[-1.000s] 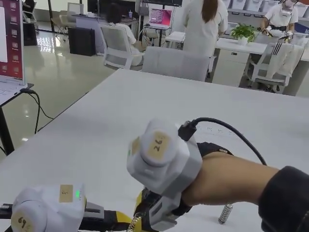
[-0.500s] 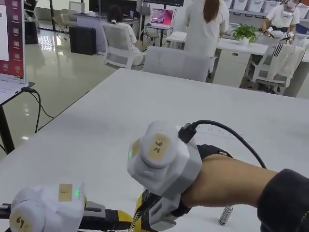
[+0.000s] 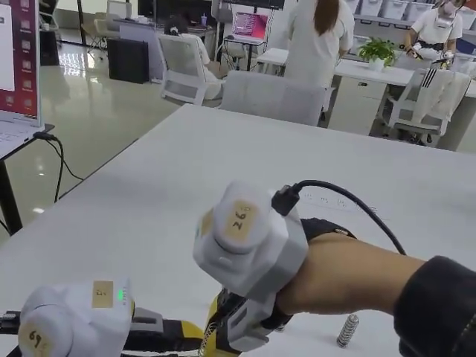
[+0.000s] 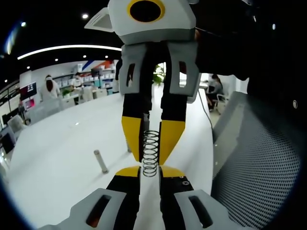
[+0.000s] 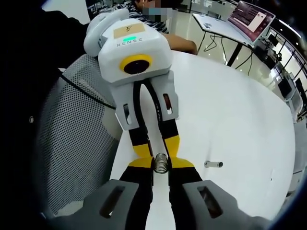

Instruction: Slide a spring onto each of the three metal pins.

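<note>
White table (image 3: pixel 171 171) under the right gripper (image 5: pixel 161 167), running far ahead of it. Mesh chair (image 5: pixel 72 124) just beside it, at the table edge. Well apart from it: laptop (image 3: pixel 16 67), hanging black cable (image 3: pixel 59 167), white chair (image 3: pixel 182 71), potted plant (image 3: pixel 375 48), standing person in white (image 3: pixel 316 37).

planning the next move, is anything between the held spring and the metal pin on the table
Nothing visible does. The spring, gripped by the left hand-held gripper and right hand-held gripper, has only bare white table between it and the metal pin off to its side.
</note>
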### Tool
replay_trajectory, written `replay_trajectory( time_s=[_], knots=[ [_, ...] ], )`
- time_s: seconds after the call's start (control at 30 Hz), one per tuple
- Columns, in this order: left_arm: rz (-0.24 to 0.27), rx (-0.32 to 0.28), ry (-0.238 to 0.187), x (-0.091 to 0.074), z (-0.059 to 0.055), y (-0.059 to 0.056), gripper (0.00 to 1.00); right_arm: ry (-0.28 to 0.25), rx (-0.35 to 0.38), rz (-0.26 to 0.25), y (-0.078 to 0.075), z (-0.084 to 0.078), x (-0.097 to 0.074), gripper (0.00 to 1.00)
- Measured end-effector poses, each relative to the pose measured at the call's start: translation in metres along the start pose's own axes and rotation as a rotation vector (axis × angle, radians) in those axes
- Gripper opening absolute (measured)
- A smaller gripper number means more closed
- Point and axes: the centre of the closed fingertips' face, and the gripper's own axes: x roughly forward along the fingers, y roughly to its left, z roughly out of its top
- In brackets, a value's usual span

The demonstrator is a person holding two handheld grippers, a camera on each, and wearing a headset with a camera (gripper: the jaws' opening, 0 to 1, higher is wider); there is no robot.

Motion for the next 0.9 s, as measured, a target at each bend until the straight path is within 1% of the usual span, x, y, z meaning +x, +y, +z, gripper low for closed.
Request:
replay_trajectory(
  time_s=[0.23, 0.53, 0.63, 0.8, 0.9],
  knots=[
    [0.022, -0.015, 0.001, -0.003, -0.003, 0.005, 0.12, 0.010, 0.000, -0.011, -0.005, -0.003, -0.002, 0.08],
    [0.062, -0.040, 0.009, -0.006, -0.009, 0.012, 0.26, 0.021, 0.015, -0.031, -0.015, -0.013, -0.008, 0.08],
    [0.075, -0.046, 0.007, -0.007, -0.009, 0.015, 0.31, 0.021, 0.023, -0.042, -0.020, -0.015, -0.012, 0.08],
    [0.090, -0.050, 0.007, -0.007, -0.010, 0.018, 0.37, 0.025, 0.031, -0.054, -0.027, -0.018, -0.015, 0.08],
    [0.100, -0.054, 0.009, -0.008, -0.010, 0.020, 0.42, 0.026, 0.040, -0.069, -0.034, -0.020, -0.019, 0.08]
  ],
)
